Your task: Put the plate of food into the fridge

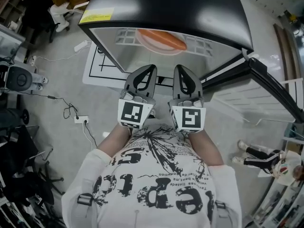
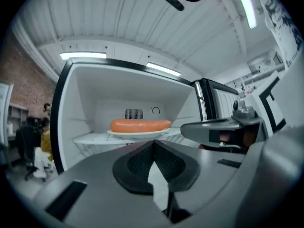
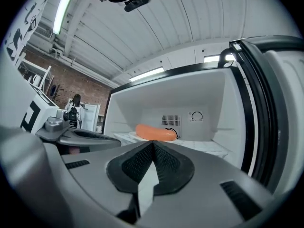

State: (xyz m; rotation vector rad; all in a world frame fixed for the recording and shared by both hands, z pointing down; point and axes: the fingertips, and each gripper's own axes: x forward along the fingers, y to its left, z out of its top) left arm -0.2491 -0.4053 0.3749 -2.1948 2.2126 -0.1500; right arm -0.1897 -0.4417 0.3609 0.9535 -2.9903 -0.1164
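A white plate with an orange sausage rests on the white wire shelf inside the open fridge. The left gripper view shows the sausage on its plate straight ahead, and in the right gripper view the sausage lies deep on the shelf. My left gripper and right gripper are side by side in front of the fridge opening, short of the plate. Both are shut with nothing between their jaws, as seen at the left gripper and the right gripper.
The fridge's black top overhangs the opening, and its door stands open to the right. A power strip with cables lies on the floor at the left. Chairs and equipment crowd the far left.
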